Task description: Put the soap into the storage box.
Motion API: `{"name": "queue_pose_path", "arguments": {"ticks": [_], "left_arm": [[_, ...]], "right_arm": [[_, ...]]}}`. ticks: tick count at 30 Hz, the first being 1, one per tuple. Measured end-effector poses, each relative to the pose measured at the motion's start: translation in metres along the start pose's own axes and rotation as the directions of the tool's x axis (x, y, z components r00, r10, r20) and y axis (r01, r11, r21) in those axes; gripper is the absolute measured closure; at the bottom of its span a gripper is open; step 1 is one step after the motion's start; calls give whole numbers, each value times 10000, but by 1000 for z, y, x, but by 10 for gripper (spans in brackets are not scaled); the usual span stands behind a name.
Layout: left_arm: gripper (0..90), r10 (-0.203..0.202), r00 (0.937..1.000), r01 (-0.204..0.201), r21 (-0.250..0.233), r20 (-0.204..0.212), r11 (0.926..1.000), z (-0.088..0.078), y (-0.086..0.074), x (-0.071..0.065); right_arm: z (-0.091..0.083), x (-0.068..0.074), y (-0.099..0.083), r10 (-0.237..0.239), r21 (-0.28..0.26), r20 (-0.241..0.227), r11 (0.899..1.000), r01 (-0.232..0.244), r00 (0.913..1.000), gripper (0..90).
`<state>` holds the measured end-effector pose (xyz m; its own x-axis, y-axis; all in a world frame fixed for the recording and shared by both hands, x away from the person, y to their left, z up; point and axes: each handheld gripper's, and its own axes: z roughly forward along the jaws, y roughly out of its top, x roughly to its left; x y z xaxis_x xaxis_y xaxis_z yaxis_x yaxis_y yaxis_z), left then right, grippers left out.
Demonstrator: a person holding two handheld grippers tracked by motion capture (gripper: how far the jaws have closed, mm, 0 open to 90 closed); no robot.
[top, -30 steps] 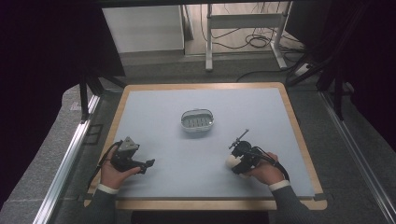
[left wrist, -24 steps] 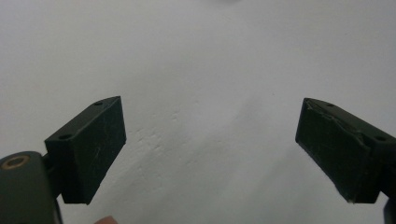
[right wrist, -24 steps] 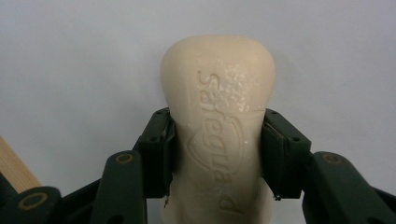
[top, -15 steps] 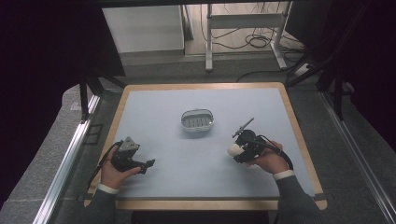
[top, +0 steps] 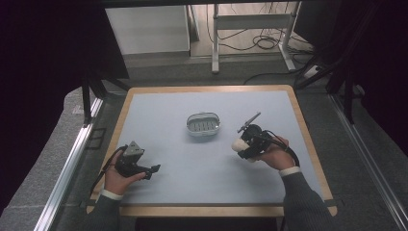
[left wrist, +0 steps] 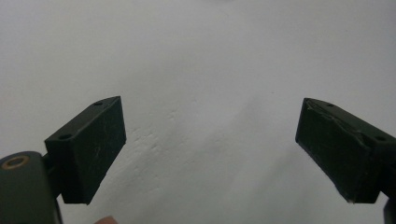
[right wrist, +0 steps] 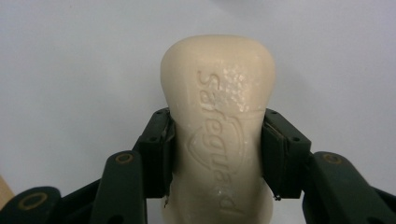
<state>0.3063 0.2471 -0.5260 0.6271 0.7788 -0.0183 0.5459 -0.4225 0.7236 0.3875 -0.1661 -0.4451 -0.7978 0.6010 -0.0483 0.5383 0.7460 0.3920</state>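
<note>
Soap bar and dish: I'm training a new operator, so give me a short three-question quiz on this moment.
1. True or false: the right gripper is shut on the soap.
2. What lies between the left gripper's jaws? A) soap B) nothing C) a dish
3. Where is the soap dish on the table: near the middle, or at the person's edge?

Key:
1. True: both pads press the bar's sides, with the embossed face toward the camera.
2. B: the jaws stand wide apart over the bare table.
3. Near the middle, beyond both grippers and holding no soap.
</note>
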Motion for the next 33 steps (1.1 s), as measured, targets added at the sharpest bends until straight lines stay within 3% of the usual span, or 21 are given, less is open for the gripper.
{"name": "queue_pose_path", "arguments": {"ticks": [22, 33], "left_arm": [[91, 86, 9999, -87, 129, 68, 9999, 3, 0, -1], [91, 30, 10000, -30, 59, 62, 10000, 3, 0, -2]], "right_arm": [[-5, -21, 28, -236, -202, 211, 9995, 241, 9995, 496], [0, -23, 45, -440, -272, 100, 9987, 442, 9990, 496]]}}
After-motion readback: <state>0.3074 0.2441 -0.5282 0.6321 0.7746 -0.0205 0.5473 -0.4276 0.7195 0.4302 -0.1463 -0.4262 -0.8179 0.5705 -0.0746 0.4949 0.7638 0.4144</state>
